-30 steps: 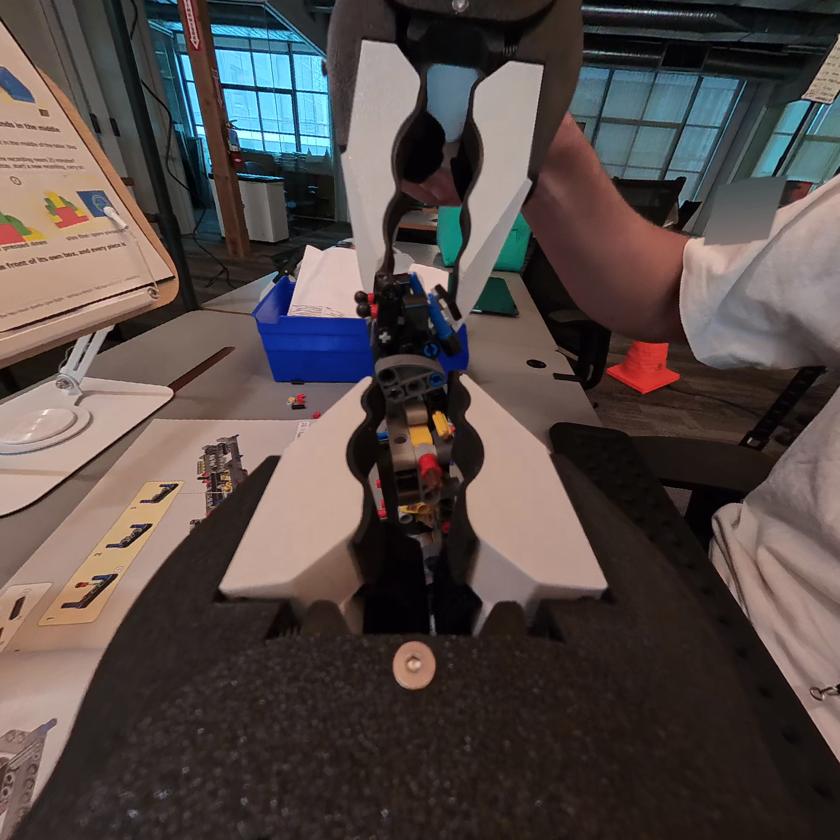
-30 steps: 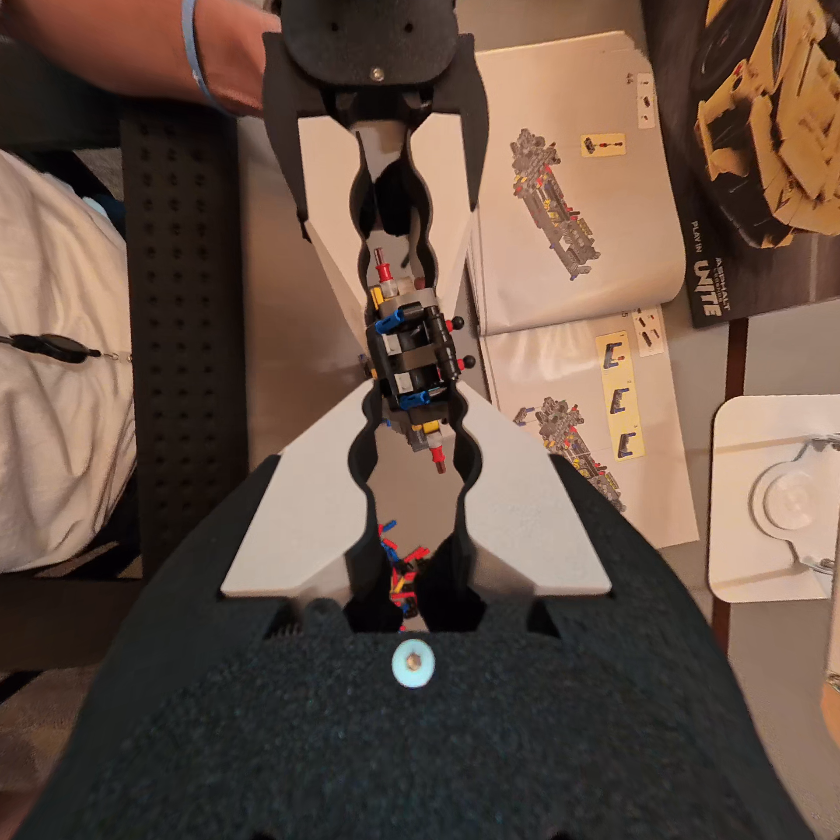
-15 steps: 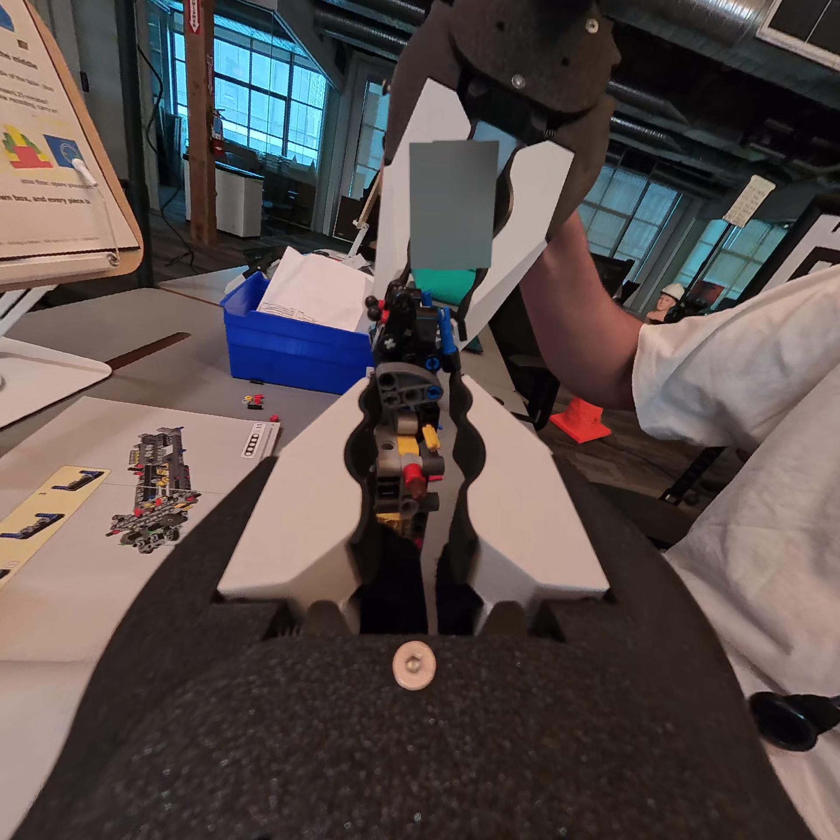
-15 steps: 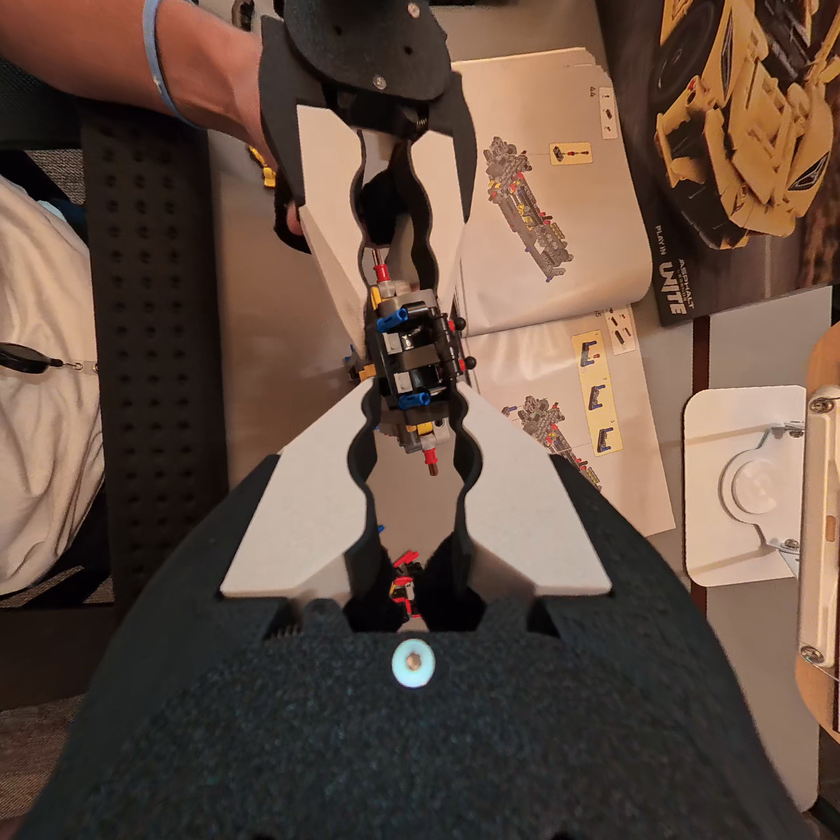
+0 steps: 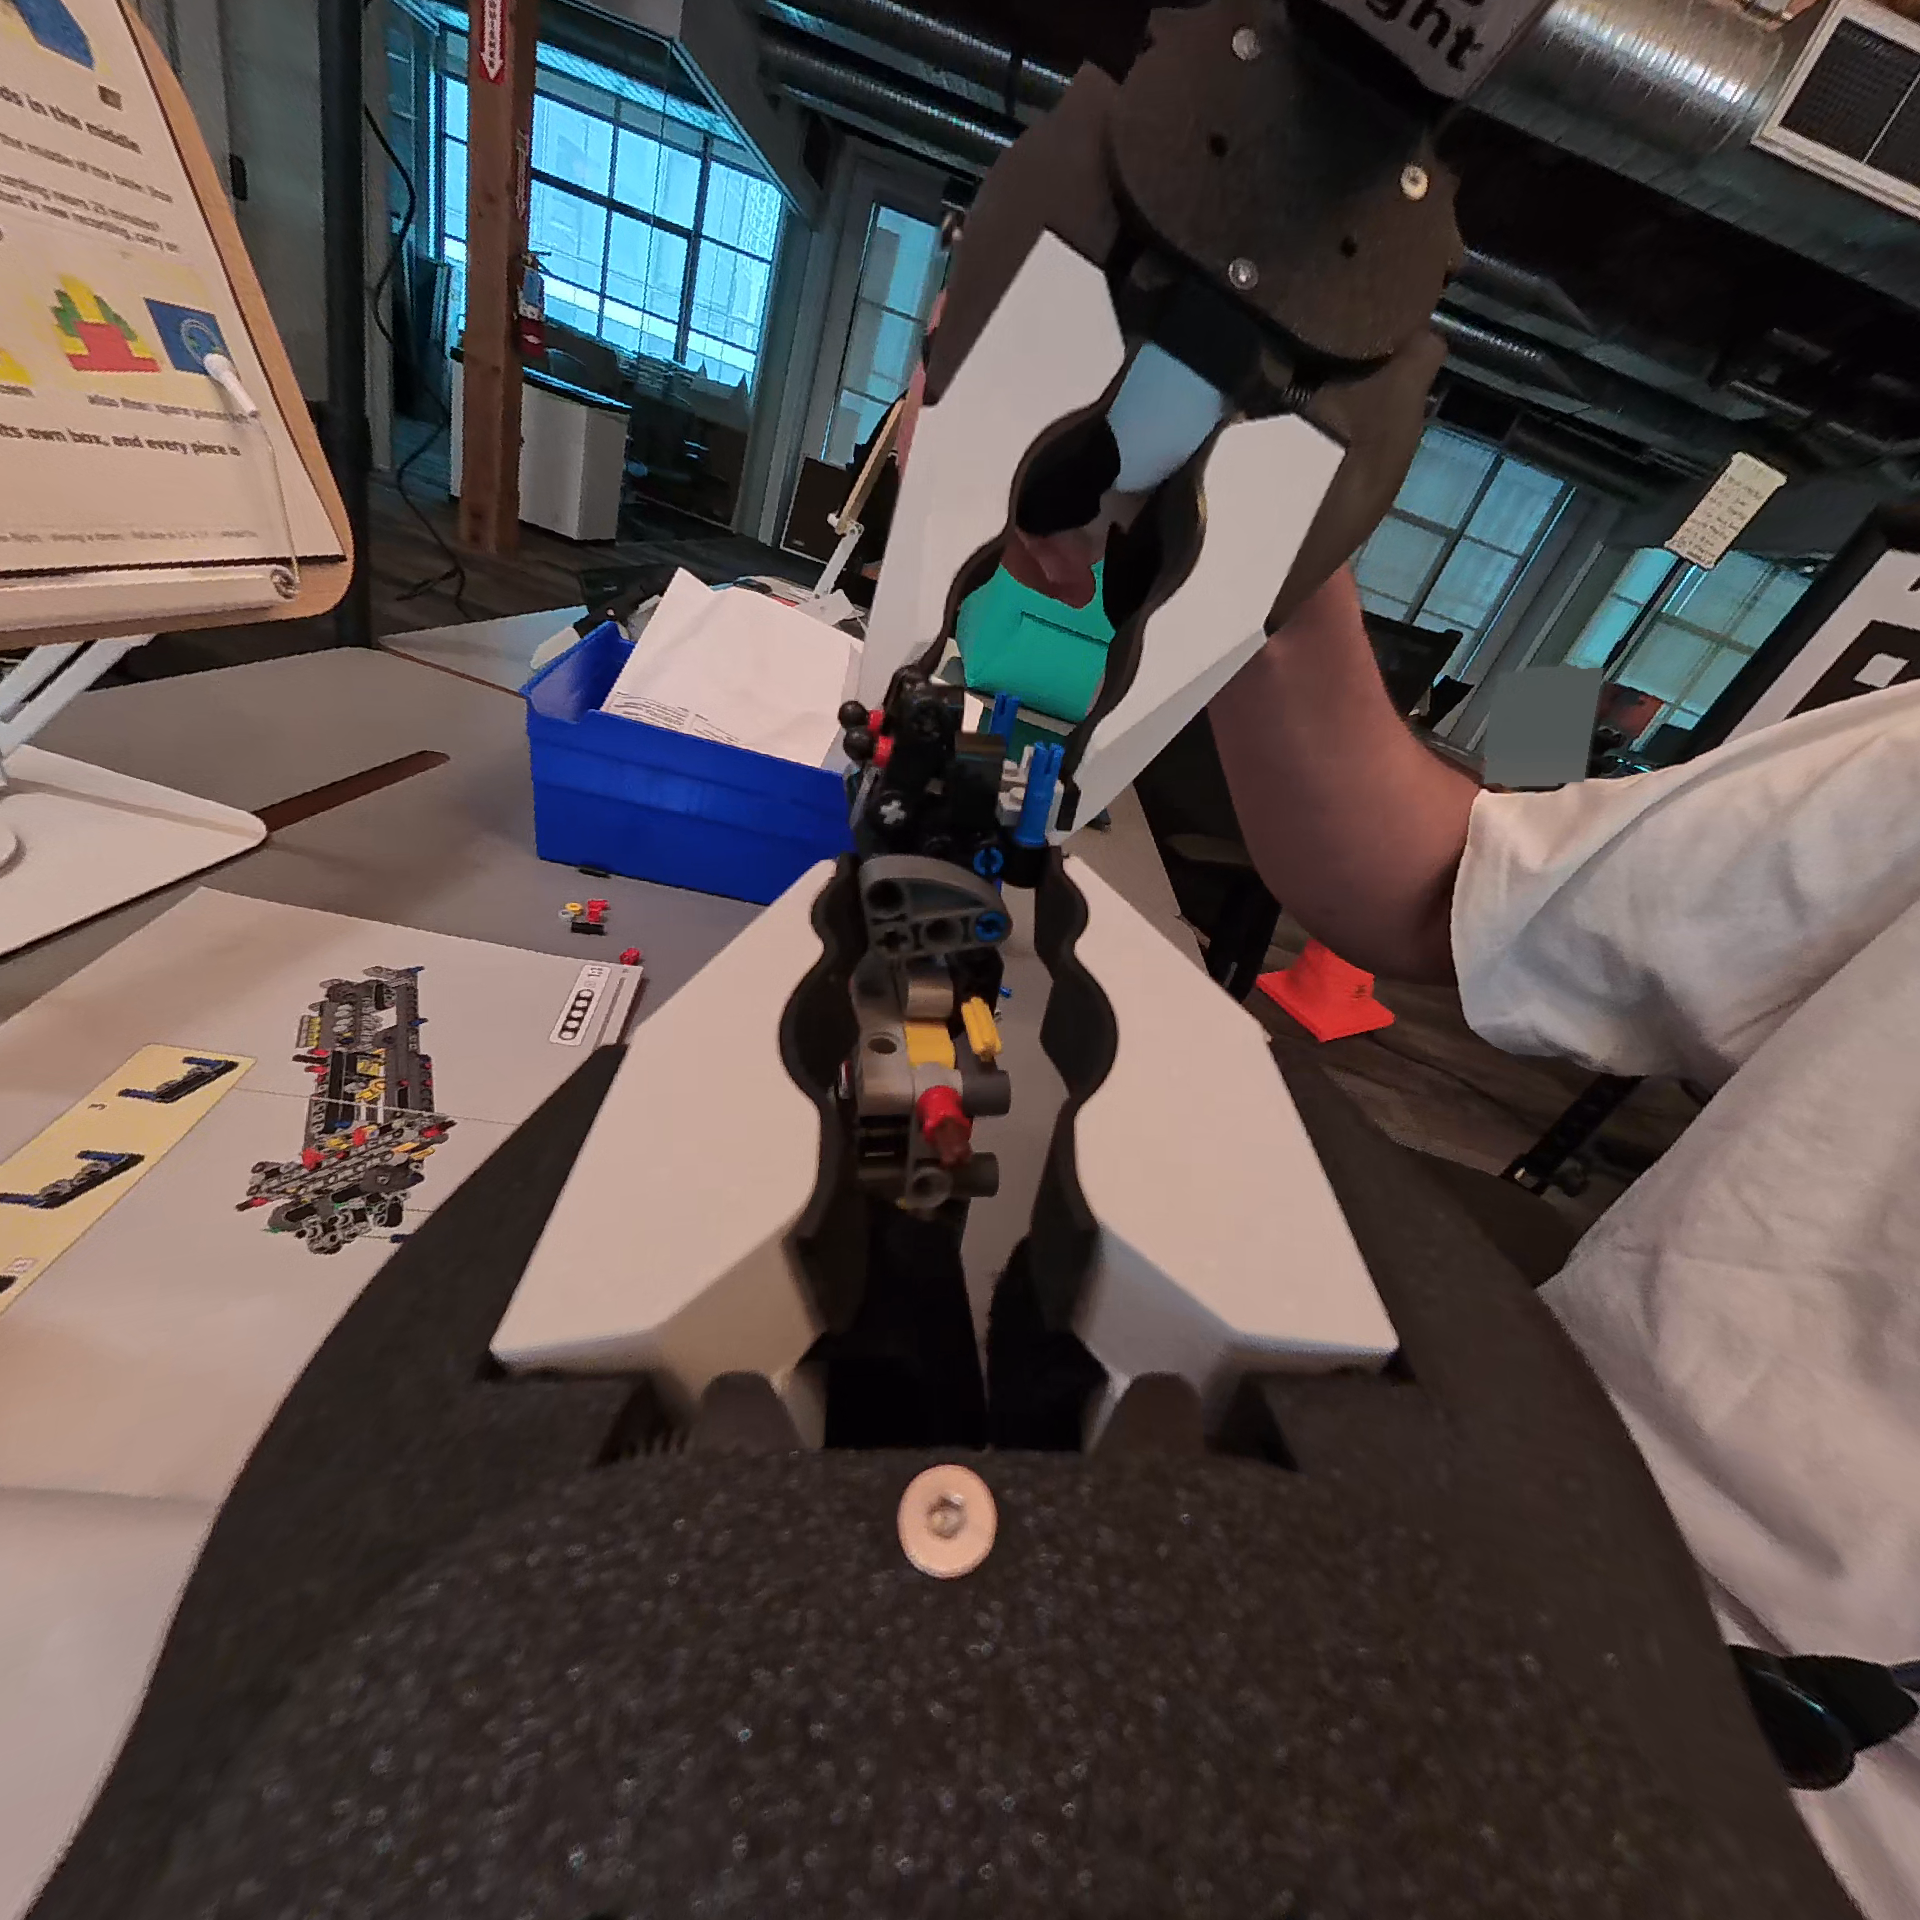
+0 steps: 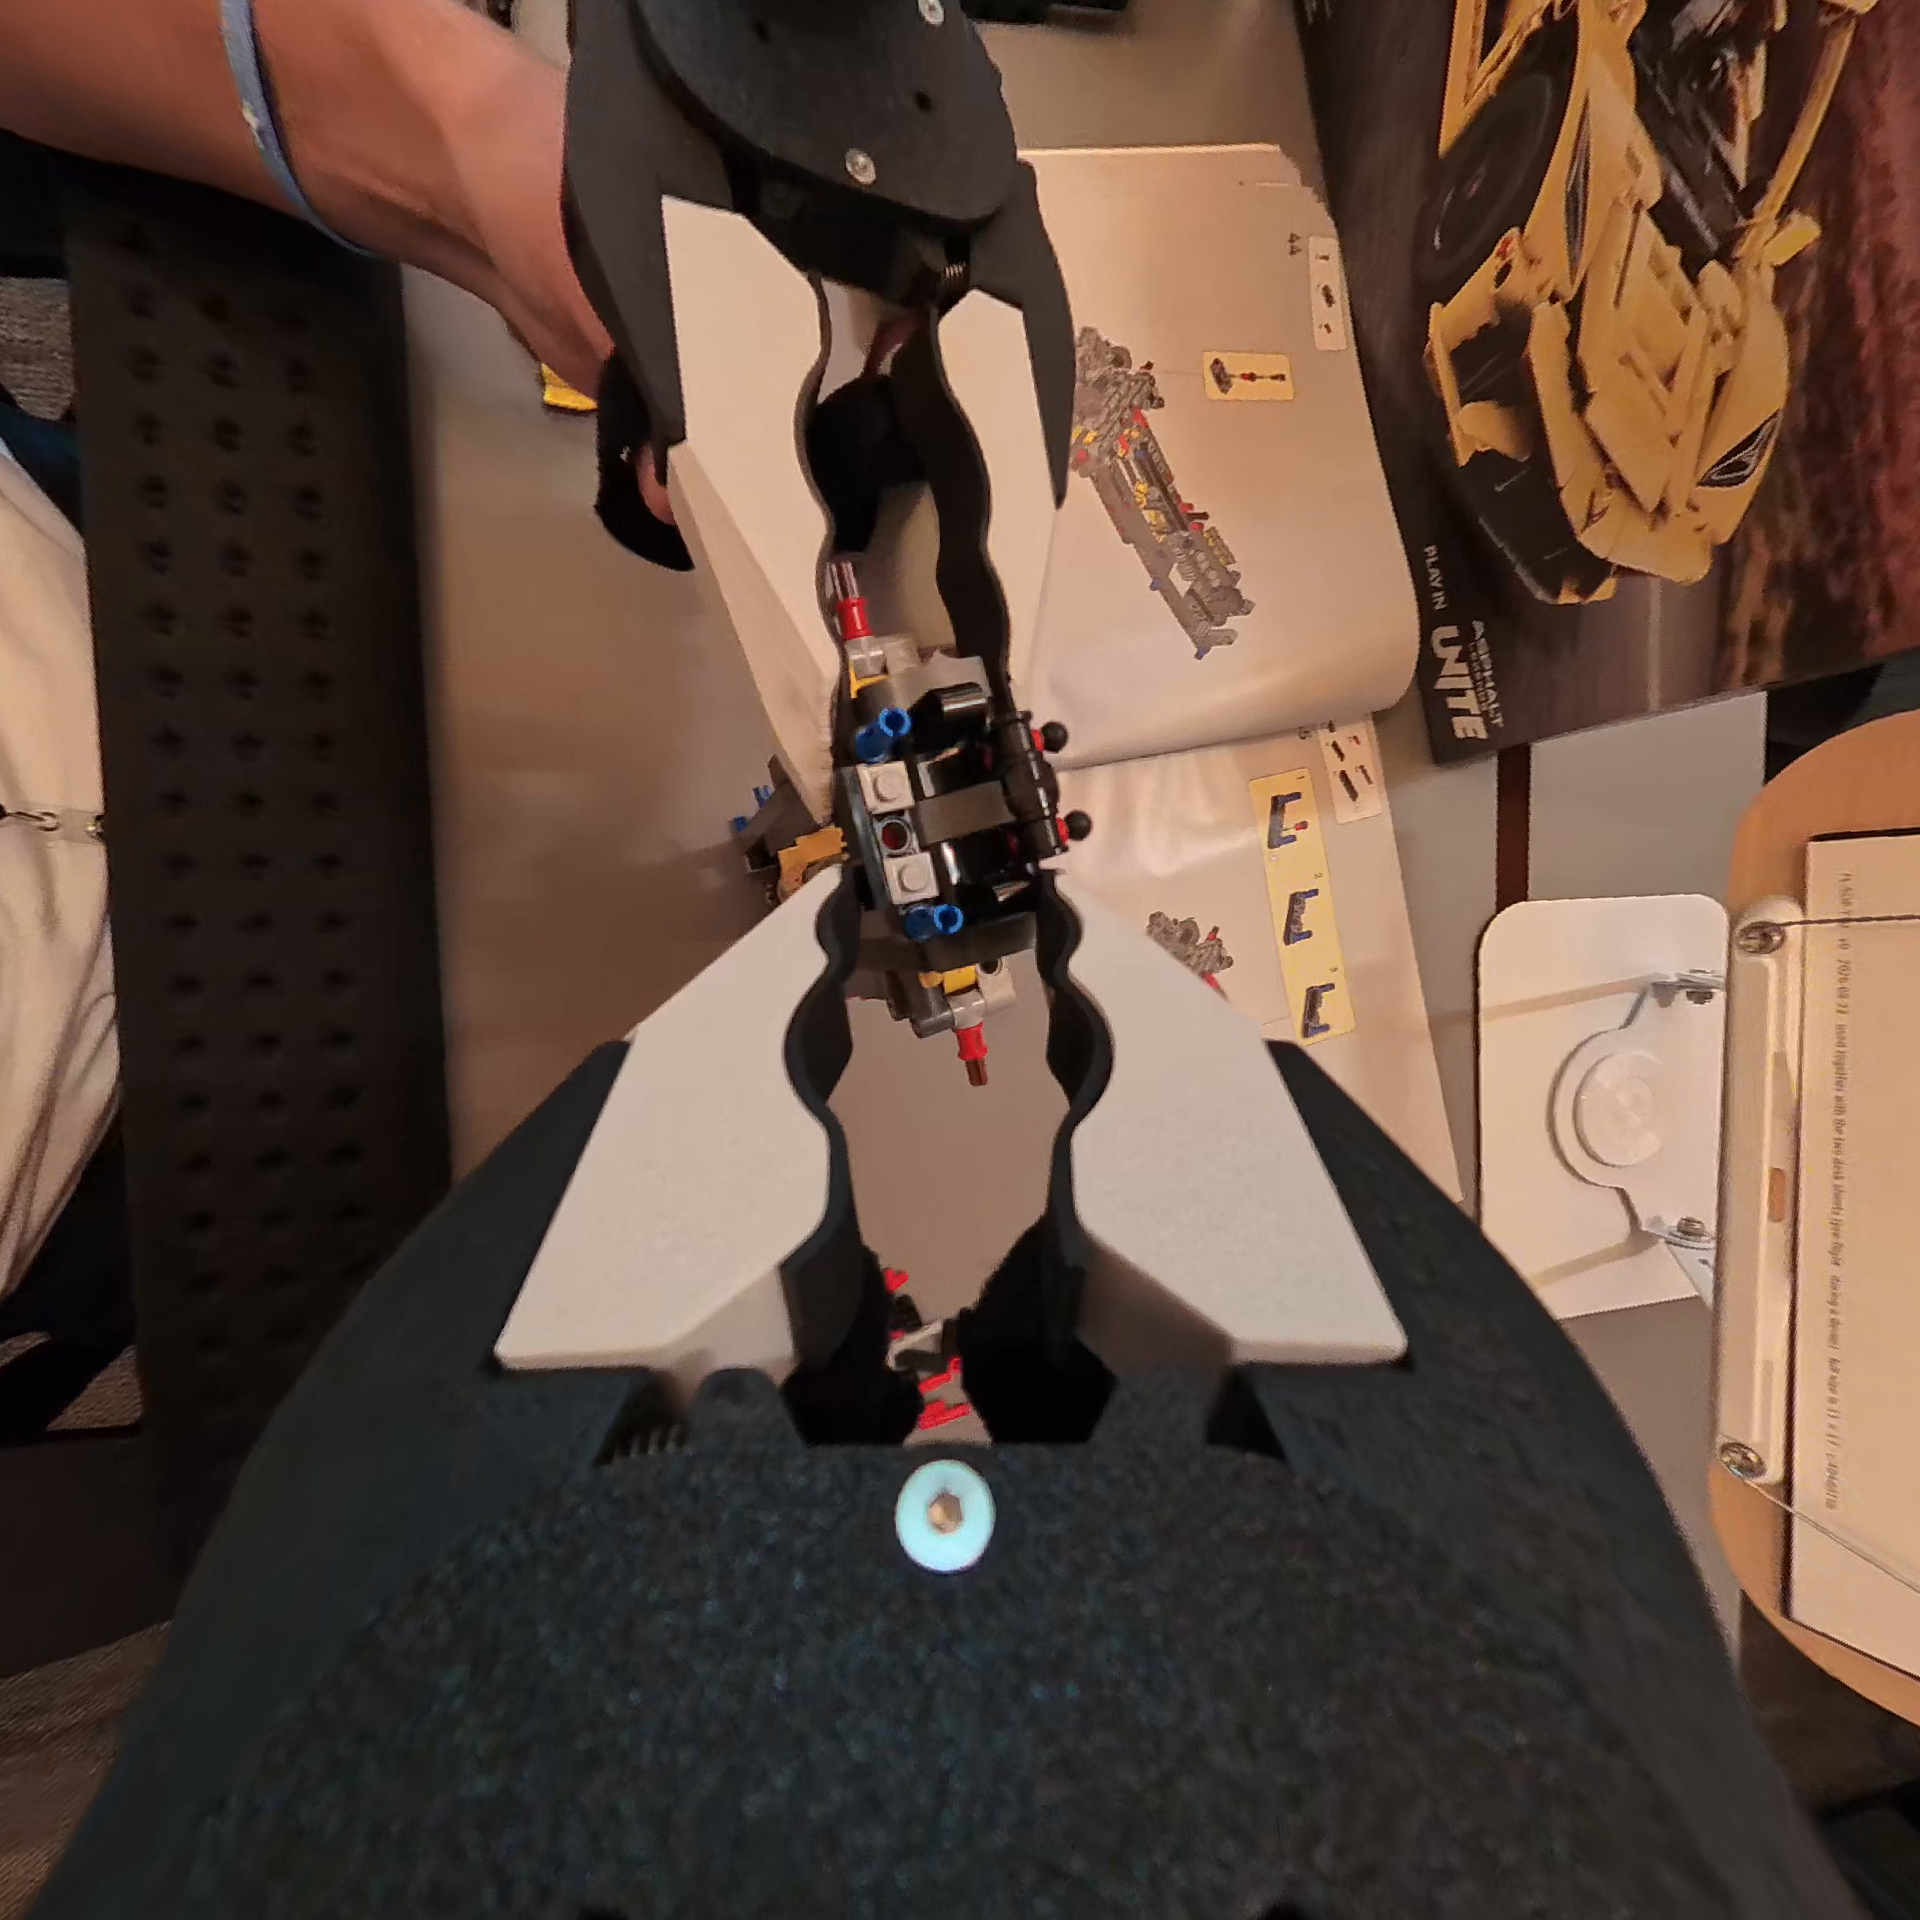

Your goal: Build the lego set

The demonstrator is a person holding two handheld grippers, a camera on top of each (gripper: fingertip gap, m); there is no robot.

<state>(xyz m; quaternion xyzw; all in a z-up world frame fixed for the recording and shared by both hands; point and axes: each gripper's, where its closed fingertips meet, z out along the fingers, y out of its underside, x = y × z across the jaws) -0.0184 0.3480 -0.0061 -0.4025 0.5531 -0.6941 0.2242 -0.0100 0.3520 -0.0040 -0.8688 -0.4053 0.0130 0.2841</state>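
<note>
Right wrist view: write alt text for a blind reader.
Two grippers, the right gripper below and the left gripper above, hold a small lego assembly between them over a table with an open instruction booklet.

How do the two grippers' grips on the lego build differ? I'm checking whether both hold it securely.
The left gripper holds the lego build deep between its fingers, along most of the build; the right gripper pinches only the far black end with its fingertips. In the left wrist view the left gripper comes from below, while the right gripper reaches down from above. Both are shut on the build, tip to tip, holding it above the table.
</note>
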